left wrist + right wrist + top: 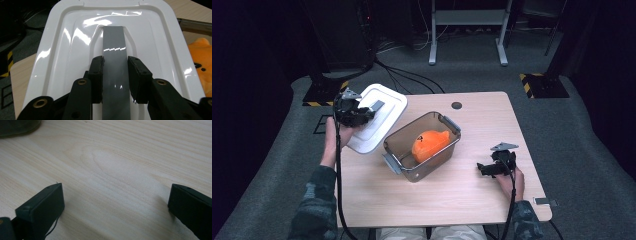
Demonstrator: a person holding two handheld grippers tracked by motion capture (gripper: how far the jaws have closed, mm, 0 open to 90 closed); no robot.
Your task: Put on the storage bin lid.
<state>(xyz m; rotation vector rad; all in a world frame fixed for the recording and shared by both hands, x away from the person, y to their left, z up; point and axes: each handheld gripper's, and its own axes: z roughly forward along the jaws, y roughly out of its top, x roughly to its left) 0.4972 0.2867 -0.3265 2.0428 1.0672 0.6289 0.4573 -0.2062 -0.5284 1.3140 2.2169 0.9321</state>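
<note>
So the left tool (115, 80) is clamped on the grey handle (114, 50) of the white lid (62, 50), holding it tilted up just left of the clear box (422, 147). Orange plush toy (430, 143) sits inside the box. Right tool (115, 202) rests wide open on the surface (120, 162), right of the box.

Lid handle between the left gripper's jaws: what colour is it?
Grey, a glossy strip on the white lid; the left gripper view shows it best.

Dark room, lit table (472, 200), glare on white lid (75, 32)
</note>
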